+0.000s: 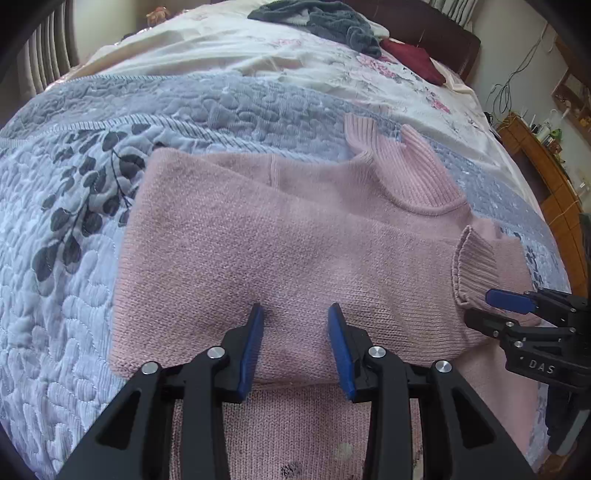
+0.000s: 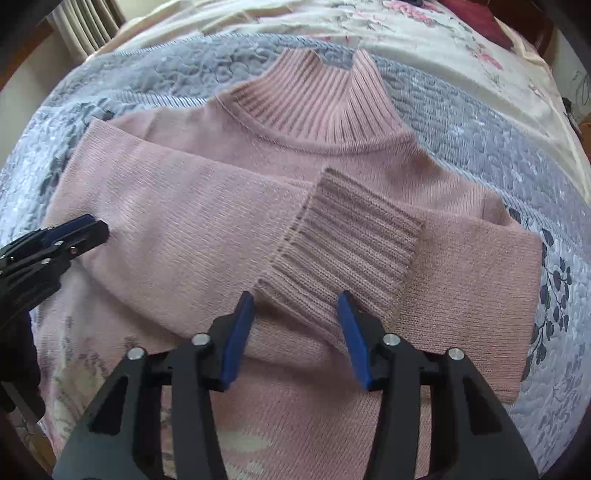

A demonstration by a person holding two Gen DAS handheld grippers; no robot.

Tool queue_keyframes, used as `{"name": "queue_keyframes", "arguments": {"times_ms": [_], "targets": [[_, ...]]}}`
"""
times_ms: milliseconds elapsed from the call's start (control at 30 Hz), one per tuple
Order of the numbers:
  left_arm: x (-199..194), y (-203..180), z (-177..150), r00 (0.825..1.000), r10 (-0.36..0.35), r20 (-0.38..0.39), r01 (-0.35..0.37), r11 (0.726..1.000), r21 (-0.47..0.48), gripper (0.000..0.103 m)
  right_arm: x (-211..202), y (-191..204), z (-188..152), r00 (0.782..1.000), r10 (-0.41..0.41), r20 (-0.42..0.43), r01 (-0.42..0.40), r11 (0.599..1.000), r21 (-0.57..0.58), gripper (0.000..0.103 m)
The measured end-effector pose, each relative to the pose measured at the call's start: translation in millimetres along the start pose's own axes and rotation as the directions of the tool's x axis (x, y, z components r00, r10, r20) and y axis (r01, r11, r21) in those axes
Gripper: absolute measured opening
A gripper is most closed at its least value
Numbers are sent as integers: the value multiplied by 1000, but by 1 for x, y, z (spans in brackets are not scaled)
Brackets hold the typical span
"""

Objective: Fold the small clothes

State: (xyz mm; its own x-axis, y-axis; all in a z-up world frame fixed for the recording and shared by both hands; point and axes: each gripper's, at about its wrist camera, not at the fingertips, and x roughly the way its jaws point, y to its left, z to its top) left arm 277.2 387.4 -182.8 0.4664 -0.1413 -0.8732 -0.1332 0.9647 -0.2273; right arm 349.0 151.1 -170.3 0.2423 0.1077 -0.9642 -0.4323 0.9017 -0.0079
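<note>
Nearest the left wrist camera, the left gripper (image 1: 295, 314) is seen with its jaws parted and nothing between them, poised just above the folded-over sleeve of a pink sweater (image 1: 280, 236). In the right wrist view, the right gripper (image 2: 295, 306) is likewise released, its jaws standing either side of the near corner of the ribbed cuff (image 2: 343, 243) without being closed on it.

The sweater is laid flat on a quilted blue-grey bedspread (image 1: 62, 280) on the bed, collar (image 2: 325, 96) pointing away from both grippers, hem nearest. One sleeve is folded across the chest, so its long axis runs left to right, crosswise to the jaws, ending in the cuff on the right-hand side. The right gripper is judged the nearer to the cuff; the left is nearer the sleeve's middle. The next fold probably turns on the body being lifted along its length toward the collar.

Nothing stands in the way. Farther off, a dark grey garment (image 1: 325, 22) and a dark red cloth (image 1: 413, 59) lie on a floral sheet (image 1: 258, 55).
</note>
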Motion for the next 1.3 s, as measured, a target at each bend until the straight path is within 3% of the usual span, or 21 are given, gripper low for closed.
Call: {"name": "queue_keyframes", "arguments": {"times_ms": [100,200,300,567,700,833,933,1067,1167,1300], "targets": [[1,5,-2,1000,-25,3,25,1000,1,36,-6,-20,-5,999,28,35,-30,998,53,8],[1,5,-4,1000,-26,7,26,1000,9,37,-28,-56,-14,982,155,111,-175,965,196,8],[2,3,-4,1000,-12,10,12,1000,16,37,-46,-94,-30,964,202,175,-249,916,314,8],[5,2,-2,1000,-7,9,7,1000,18,37,-25,-152,-70,964,242,108,-264,844,468,8],[6,0,-1,1000,5,2,-5,1000,29,37,-24,-148,-82,973,218,69,-226,864,450,10],[-9,-5,10,1000,0,16,0,999,-32,37,-58,-144,-75,981,123,148,-171,908,382,12],[-18,-22,16,998,-19,56,20,1000,-9,38,-66,-139,-61,970,157,184,-213,917,339,12],[-2,-44,13,1000,9,22,-11,997,78,38,-44,-133,-49,978,161,131,-195,930,312,12],[13,-42,5,1000,26,5,-27,996,88,38,-25,-139,-53,986,140,86,-161,931,328,14],[16,-38,-3,1000,10,30,-14,993,117,38,-12,-150,-69,975,192,109,-219,912,346,13]]}}
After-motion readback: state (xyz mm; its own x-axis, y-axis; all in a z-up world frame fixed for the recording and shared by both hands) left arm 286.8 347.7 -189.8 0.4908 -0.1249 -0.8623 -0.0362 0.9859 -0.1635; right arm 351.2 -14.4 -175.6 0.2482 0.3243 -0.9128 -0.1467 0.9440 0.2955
